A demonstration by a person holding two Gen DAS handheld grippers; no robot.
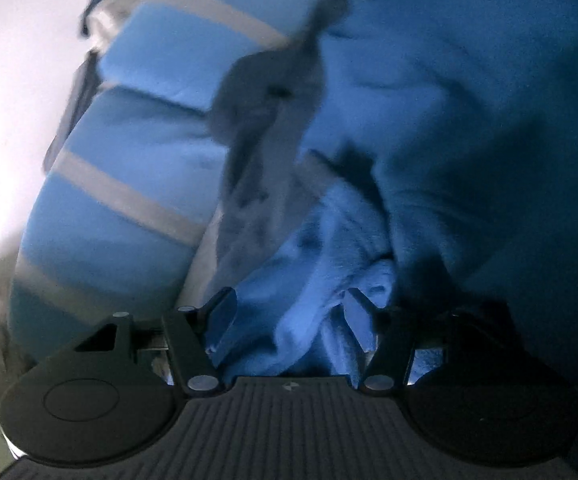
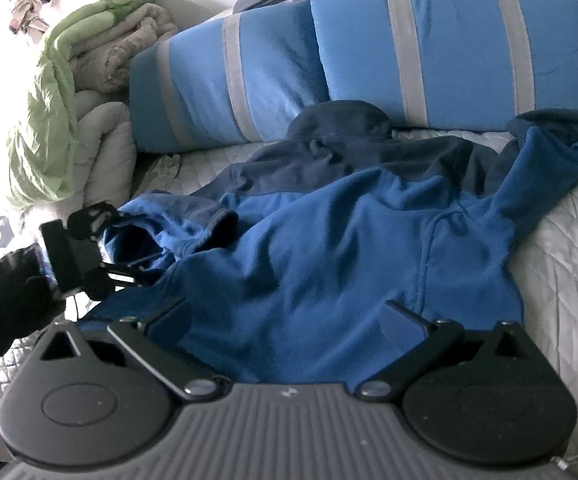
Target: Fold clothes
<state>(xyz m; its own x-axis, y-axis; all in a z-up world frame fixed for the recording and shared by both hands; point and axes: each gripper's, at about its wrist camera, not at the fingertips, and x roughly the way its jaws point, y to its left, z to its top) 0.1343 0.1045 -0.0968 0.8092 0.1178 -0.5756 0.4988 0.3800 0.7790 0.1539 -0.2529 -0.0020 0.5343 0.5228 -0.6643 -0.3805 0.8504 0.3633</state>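
Spread right gripper (image 2: 285,322) fingers hover over the soft, limp fleece jacket (image 2: 329,232); the left gripper (image 1: 289,312), fingers spread, straddles its cuff on the bed (image 2: 569,264), a firm hold.

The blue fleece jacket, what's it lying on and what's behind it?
The blue fleece jacket lies on a grey quilted bedspread; two blue pillows stand behind. Whatever lies beneath the jacket is hidden.

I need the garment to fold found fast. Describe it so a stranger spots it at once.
Start at the two blue pillows with grey stripes against the back of the quilted bed. Just before them sprawls a fleece jacket. Unlike the striped pillows, it is crumpled royal blue with a navy upper part.
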